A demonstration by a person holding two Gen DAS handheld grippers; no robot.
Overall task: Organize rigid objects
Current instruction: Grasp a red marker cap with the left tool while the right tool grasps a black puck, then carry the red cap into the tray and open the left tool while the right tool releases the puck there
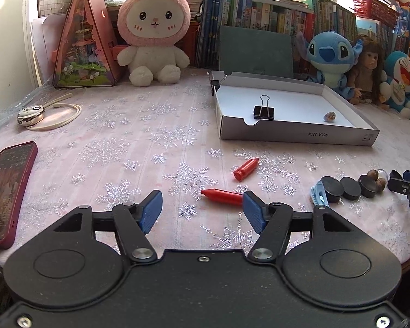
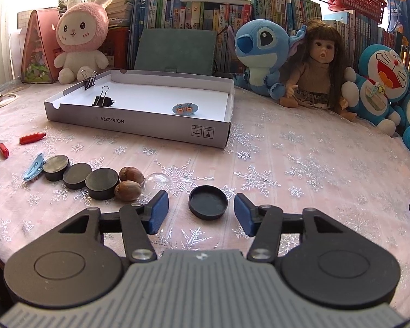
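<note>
Both grippers sit at the bottom of their frames with the blue pads apart. Between the pads of the right gripper (image 2: 201,211), in the lower middle of the right wrist view, lies a black round cap (image 2: 208,202); the pads do not touch it, so it is not grasped yet. The left gripper (image 1: 202,210) is also released and holds nothing; a red crayon (image 1: 222,196) lies just behind its right pad, touching or nearly touching it.

To do this step well, I think the right gripper should go lower so the pads meet the cap's side wall, not its top edge, because the cap is low and may slip out.

A little farther, at centre left of the right wrist view, stand three black discs (image 2: 78,175) in a row, two acorns (image 2: 128,186) and a blue clip (image 2: 34,167). A clear dome (image 2: 157,180) behind the acorns is hard to make out. Farther still, the white box (image 2: 224,134) holds a binder clip (image 2: 103,99) and a small blue item I cannot name. A second red piece (image 2: 3,150) is partly hidden at the left edge.
</note>
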